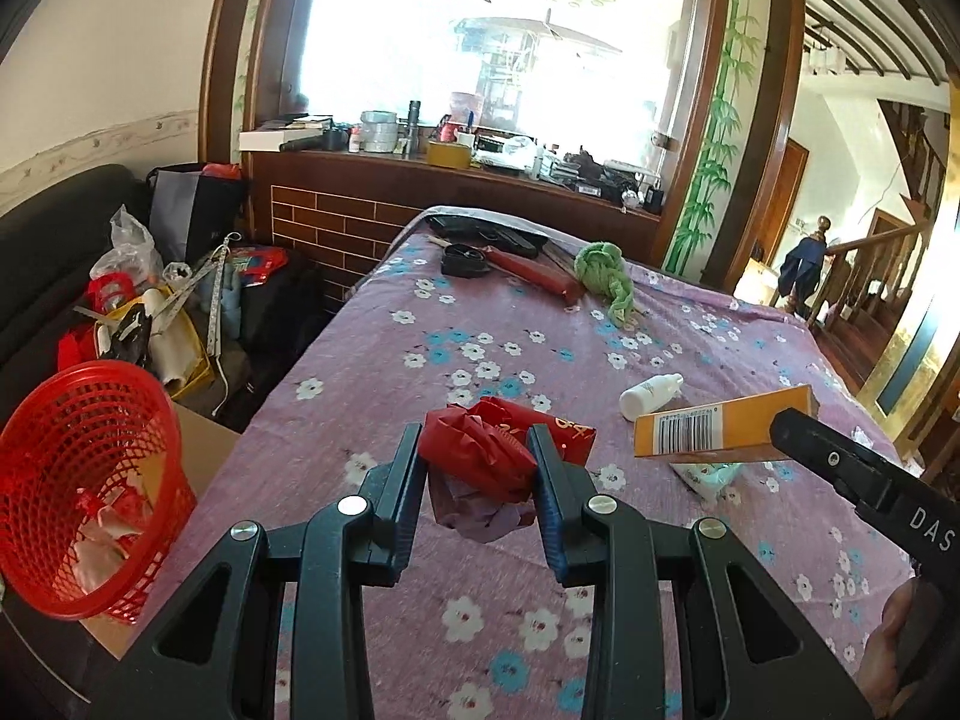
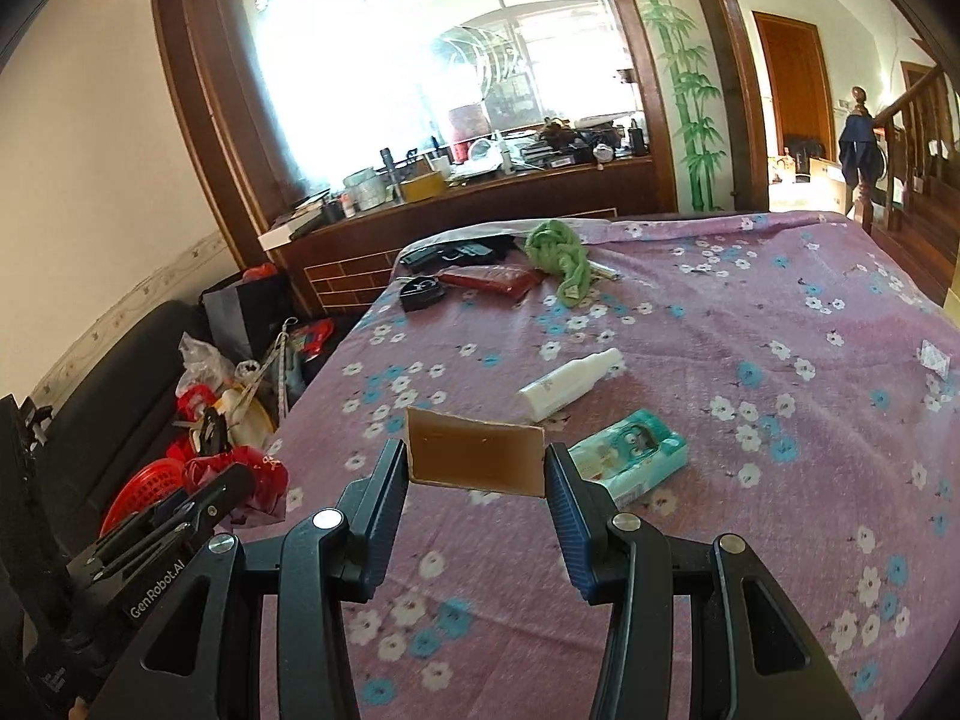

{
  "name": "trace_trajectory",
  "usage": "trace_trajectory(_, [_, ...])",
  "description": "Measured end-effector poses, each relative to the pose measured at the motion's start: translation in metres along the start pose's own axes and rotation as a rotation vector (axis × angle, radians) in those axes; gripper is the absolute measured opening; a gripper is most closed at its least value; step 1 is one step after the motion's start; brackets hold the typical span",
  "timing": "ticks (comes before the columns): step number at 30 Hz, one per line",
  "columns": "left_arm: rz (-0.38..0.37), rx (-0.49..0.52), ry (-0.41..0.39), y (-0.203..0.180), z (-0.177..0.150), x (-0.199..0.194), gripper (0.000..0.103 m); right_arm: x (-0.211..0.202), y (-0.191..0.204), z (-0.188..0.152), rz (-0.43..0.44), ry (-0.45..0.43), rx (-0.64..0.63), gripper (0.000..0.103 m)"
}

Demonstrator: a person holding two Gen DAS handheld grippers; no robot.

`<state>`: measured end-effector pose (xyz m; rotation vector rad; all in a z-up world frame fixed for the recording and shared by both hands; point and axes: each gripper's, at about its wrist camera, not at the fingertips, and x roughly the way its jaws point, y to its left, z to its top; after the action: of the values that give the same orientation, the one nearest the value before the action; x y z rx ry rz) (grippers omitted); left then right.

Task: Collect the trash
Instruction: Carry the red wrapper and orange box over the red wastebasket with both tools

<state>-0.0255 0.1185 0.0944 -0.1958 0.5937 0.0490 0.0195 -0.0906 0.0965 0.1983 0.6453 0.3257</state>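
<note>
My left gripper [image 1: 477, 456] is shut on a crumpled red wrapper [image 1: 480, 447], held above the purple flowered tablecloth [image 1: 420, 360]. The red mesh basket [image 1: 78, 480] stands lower left of it, beside the table, with crumpled paper inside. My right gripper [image 2: 477, 471] is shut on an orange carton [image 2: 477, 459]; its open brown end faces the camera. In the left wrist view that carton [image 1: 720, 429] shows a barcode, with the right gripper's finger at its right end. A white bottle [image 2: 570, 384] and a teal tissue pack [image 2: 630, 459] lie on the cloth.
A green cloth [image 1: 606, 276], a red flat case [image 1: 528, 270] and black items [image 1: 462, 261] lie at the table's far end. A cluttered pile [image 1: 150, 312] sits on the black sofa at left. A wooden sill with clutter [image 1: 456, 150] runs behind; stairs at right.
</note>
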Motion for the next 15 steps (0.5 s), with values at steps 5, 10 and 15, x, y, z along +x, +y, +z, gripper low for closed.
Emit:
trace_trajectory(5, [-0.004,-0.028,-0.021,0.017,-0.002,-0.015,0.032,-0.007,0.025,-0.003,0.012,0.0,-0.04,0.05])
trace_trajectory(10, [0.003,-0.064,-0.041,0.042,-0.003,-0.027,0.032,-0.007,0.058,-0.004,0.05,0.018,-0.082,0.05])
trace_trajectory(15, [0.058,-0.107,-0.068,0.078,-0.004,-0.044,0.032,0.001,0.095,-0.004,0.101,0.044,-0.125,0.05])
